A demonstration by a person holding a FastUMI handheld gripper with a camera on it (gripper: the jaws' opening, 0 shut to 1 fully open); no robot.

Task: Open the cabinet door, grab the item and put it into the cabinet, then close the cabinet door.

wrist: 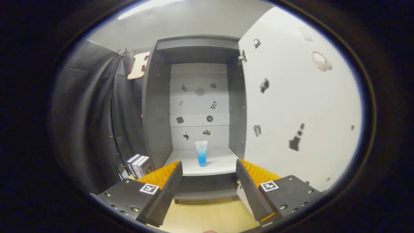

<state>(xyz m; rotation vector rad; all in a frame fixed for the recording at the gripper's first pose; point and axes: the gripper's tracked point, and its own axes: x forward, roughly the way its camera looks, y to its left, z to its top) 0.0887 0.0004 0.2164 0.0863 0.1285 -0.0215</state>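
Gripper hangs released with nothing between its fingers, blue tube upright on the cabinet shelf beyond them — swinging the white door shut carelessly could jolt the cabinet and topple it.

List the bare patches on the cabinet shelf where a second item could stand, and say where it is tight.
The shelf is bare on both sides of the blue tube, out to each grey side wall. The open fingers hold nothing, short of the shelf. It is tightest beside the open door.
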